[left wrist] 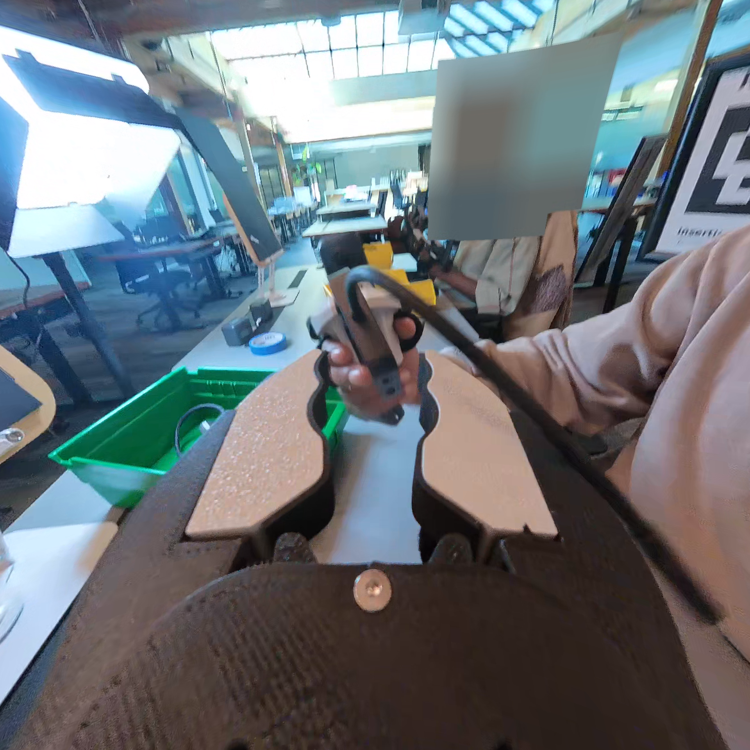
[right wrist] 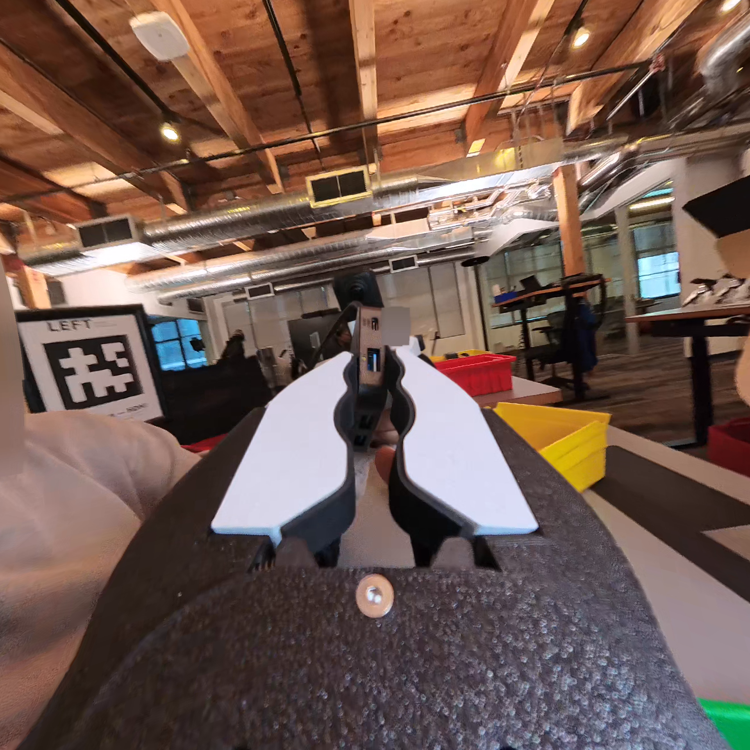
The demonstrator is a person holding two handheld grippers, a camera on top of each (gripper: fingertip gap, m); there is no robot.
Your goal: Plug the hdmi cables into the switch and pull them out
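Cable (left wrist: 195,422) inside green bin (left wrist: 134,426)

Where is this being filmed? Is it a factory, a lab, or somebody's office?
Most likely an open-plan office or workshop in a converted loft: rows of desks with office chairs, exposed timber ceiling beams with silver air ducts, and plastic parts bins on the tables.
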